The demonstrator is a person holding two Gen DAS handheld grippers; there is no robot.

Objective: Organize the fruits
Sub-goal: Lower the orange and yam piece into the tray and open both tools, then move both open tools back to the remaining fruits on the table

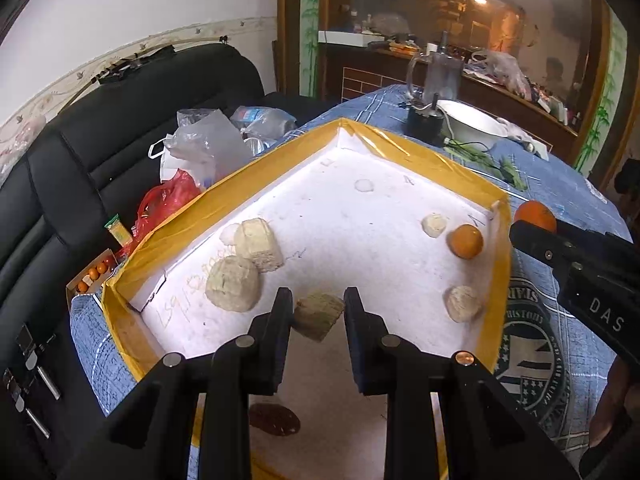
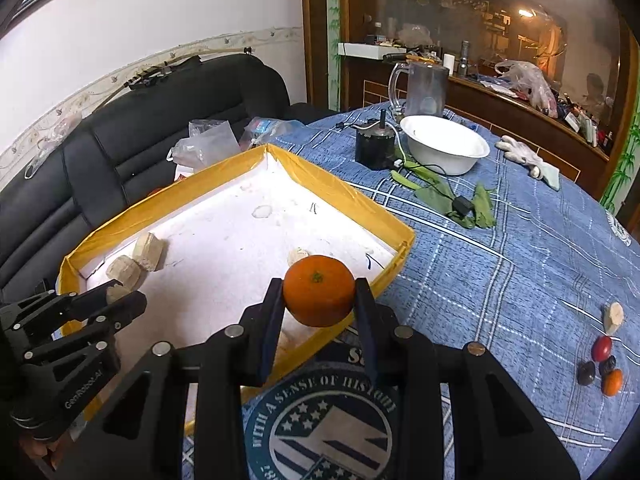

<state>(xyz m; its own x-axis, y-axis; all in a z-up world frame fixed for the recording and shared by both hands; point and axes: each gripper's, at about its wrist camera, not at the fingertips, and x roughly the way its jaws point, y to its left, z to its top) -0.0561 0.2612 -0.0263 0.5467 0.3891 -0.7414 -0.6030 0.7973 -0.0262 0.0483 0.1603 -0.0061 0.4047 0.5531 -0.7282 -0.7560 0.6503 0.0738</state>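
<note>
My right gripper [image 2: 319, 285] is shut on an orange tangerine [image 2: 319, 296], held over the near right rim of a white foam tray [image 2: 344, 192] edged with yellow tape. In the left wrist view the same tangerine [image 1: 536, 214] pokes out above the right gripper [image 1: 530, 227] just outside the tray's right rim [image 1: 502, 264]. My left gripper [image 1: 316, 300] is shut on a beige fruit chunk [image 1: 320, 318] over the tray's near end. Inside lie a second tangerine [image 1: 465, 241] and several beige chunks [image 1: 232, 284]. Small red, orange and dark fruits [image 2: 602, 347] and one beige chunk [image 2: 614, 317] sit on the cloth at right.
The tray rests on a blue checked tablecloth [image 2: 500, 248]. Behind it stand a white bowl [image 2: 444, 144], a clear pitcher [image 2: 426, 88] and a black motor unit [image 2: 374, 144], with green leaves [image 2: 482, 204] and a glove [image 2: 528, 160]. A black sofa [image 2: 120, 140] with plastic bags [image 1: 208, 148] lies left.
</note>
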